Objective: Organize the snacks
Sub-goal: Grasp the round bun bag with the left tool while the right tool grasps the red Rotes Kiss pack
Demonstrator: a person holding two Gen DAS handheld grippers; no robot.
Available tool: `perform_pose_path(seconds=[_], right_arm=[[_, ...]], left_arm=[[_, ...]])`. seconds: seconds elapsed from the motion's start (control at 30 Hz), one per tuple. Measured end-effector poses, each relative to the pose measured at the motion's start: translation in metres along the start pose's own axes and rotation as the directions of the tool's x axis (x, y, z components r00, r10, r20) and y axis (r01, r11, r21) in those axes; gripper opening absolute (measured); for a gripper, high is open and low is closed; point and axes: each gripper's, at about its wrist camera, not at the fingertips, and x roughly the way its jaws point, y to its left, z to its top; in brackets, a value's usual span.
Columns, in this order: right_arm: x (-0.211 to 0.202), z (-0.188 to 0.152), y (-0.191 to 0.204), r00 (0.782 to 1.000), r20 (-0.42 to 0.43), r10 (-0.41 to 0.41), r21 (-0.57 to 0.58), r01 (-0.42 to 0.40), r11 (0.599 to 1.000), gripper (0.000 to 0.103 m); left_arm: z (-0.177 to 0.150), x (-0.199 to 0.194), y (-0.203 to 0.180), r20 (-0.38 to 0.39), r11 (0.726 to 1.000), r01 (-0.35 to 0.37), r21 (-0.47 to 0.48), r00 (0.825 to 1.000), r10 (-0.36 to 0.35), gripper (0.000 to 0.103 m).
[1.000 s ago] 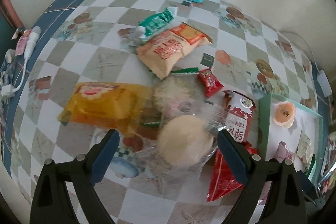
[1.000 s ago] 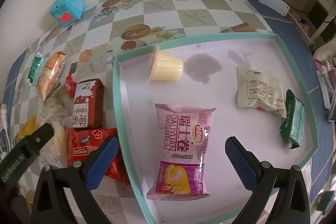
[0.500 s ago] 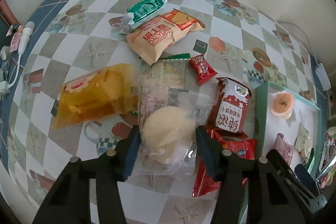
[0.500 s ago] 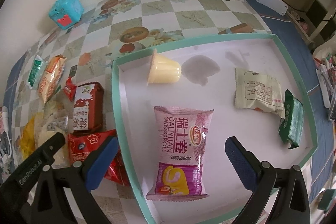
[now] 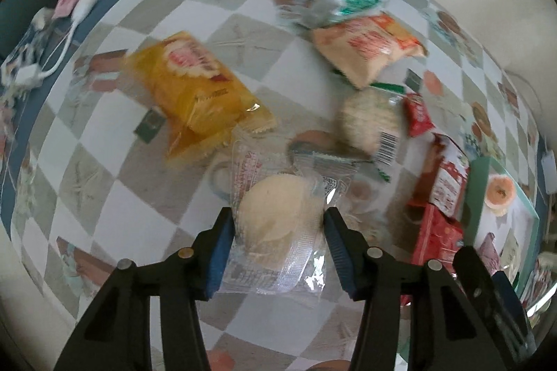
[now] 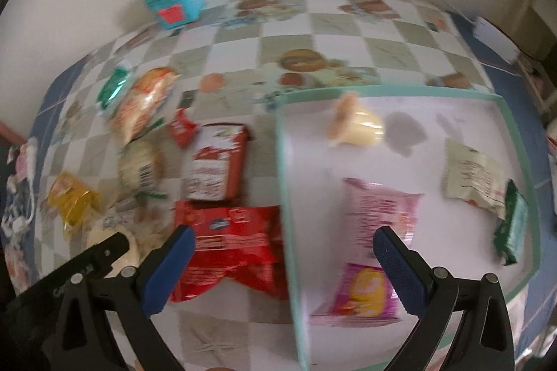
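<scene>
A pale round bun [image 5: 278, 218] in a clear wrapper is pinched between the two blue-padded fingers of the left gripper [image 5: 278, 231], seen from above the checked counter [image 5: 115, 162]. The pads are pressed against the sides of the bun itself, while loose wrapper hangs out in front of and below them.

The right gripper [image 6: 283, 266] is held with its fingers spread wide and nothing between them, straddling the left wall of the teal-rimmed tray [image 6: 283, 183]. To the left of the tray a red bag [image 6: 226, 252], a red carton [image 6: 216, 169], a second wrapped round cake [image 5: 369, 120], an orange pack [image 5: 195, 85] and a tan bag [image 5: 365, 47] lie loose on the counter. Inside the tray a jelly cup [image 6: 358, 124], a pink pack [image 6: 376, 231], a white pack [image 6: 470, 176] and a green pack [image 6: 511, 225] are seen.

Several risks are judged from here. The soft bun could be crushed if the pinch is tightened. The slick wrapper could slide through the pads, so the bun could be dropped short of the tray. The second cake, lying just beyond the wrapper's far edge, might be dragged along. On the way to the tray, the trailing wrapper could be caught on the red bag or on the tray wall, and the open right gripper stands in that path.
</scene>
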Motion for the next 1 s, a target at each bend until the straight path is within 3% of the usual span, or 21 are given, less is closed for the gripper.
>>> perform_pose_path(seconds=[0.17,0.4,0.53,0.67,0.73,1.0], right_arm=[[-0.001,-0.003,0.025,1.0,0.018,0.01,-0.081,-0.008,0.997,0.103],[0.004,-0.005,0.036,0.999,0.012,0.034,-0.119,-0.033,0.992,0.087],[0.013,-0.008,0.039,0.999,-0.018,0.034,-0.134,-0.036,0.99,0.086],[0.02,-0.012,0.042,0.999,-0.03,0.015,-0.158,-0.02,0.987,0.083],[0.023,-0.012,0.043,0.999,-0.04,0.027,-0.158,-0.033,0.987,0.077],[0.025,-0.012,0.04,0.999,-0.026,0.039,-0.143,-0.043,0.989,0.073]], left_arm=[[0.002,0.0,0.015,0.0,0.999,-0.009,-0.044,1.0,0.009,0.056],[0.006,0.004,0.032,-0.007,0.997,-0.001,-0.072,1.0,0.0,0.057],[0.005,0.004,0.043,-0.01,0.996,0.007,-0.089,1.0,-0.008,0.057],[0.002,0.005,0.044,-0.01,0.996,0.001,-0.087,1.0,-0.002,0.057],[0.007,0.01,0.042,-0.012,0.996,-0.001,-0.084,1.0,0.0,0.058],[0.008,0.02,0.037,-0.025,0.996,-0.011,-0.083,1.0,0.009,0.062]])
